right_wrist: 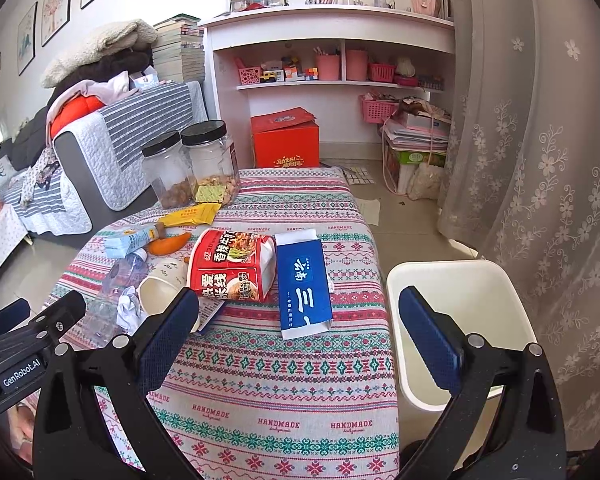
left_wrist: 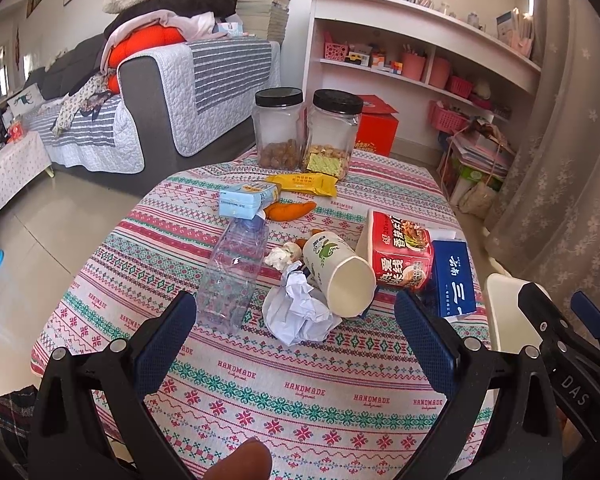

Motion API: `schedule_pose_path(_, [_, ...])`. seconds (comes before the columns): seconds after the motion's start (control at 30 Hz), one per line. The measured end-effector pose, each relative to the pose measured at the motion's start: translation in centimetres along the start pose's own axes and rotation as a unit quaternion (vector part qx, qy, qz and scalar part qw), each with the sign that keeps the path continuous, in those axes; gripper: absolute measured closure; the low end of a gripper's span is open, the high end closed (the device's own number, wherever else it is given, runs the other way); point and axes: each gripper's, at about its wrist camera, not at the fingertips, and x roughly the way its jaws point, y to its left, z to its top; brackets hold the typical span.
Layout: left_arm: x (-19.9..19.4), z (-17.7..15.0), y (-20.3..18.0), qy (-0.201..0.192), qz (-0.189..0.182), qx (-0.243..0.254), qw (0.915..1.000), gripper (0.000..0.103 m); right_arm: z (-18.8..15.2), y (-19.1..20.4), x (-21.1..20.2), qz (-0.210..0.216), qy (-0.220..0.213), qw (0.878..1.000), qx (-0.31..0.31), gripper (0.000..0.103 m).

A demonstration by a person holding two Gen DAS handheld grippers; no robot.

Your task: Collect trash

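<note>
A: Both tongs hang released and hold nothing: the left tongs (left_wrist: pixel 296 320) over the near edge of the tabletop (left_wrist: pixel 300 392), the right tongs (right_wrist: pixel 300 328) between the litter and the bin (right_wrist: pixel 452 292).

B: Where is the trash?

A: Mid-tabletop, in a heap. Nearest the left tongs lies the paper wad (left_wrist: pixel 300 312), touching the tipped cup (left_wrist: pixel 340 272); the bottle (left_wrist: pixel 236 276) lies just beside them. Nearest the right tongs lies the blue box (right_wrist: pixel 306 288), against the noodle tub (right_wrist: pixel 232 266).

B: What should go first?

A: I'd say the blue box: it is flat and close to the bin. Grip it across its narrow width and lift clear of the tub. The wad should crush easily; close gently.

B: And beyond?

A: A patterned cloth covers the tabletop. Farther back stand two jars (left_wrist: pixel 308 128), probably not trash. Behind are a sofa (left_wrist: pixel 148 100), white shelves (right_wrist: pixel 332 44) and a lace curtain (right_wrist: pixel 540 160).
</note>
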Motion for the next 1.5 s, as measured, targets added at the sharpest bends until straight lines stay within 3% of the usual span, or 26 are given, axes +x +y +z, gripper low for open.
schedule_pose_path(0.73, [0.3, 0.1, 0.2, 0.010, 0.005, -0.004, 0.9999, 0.007, -0.2, 0.0, 0.2, 0.003, 0.010, 1.000, 0.000, 0.007])
schedule_pose_path(1.2, [0.8, 0.6, 1.0, 0.018, 0.021, -0.014, 0.9995, 0.007, 0.4, -0.4, 0.8, 0.016, 0.041, 0.999, 0.013, 0.007])
schedule_pose_path(1.37, [0.5, 3.9, 5.3, 0.013, 0.030, -0.086, 0.9957, 0.007, 3.1, -1.1, -0.2, 0.048, 0.060, 0.996, 0.040, 0.007])
schedule_pose_path(1.5, [-0.1, 7.5, 8.5, -0.008, 0.015, -0.140, 0.9900, 0.007, 6.1, -0.5, -0.3, 0.055, 0.058, 0.997, 0.014, 0.007])
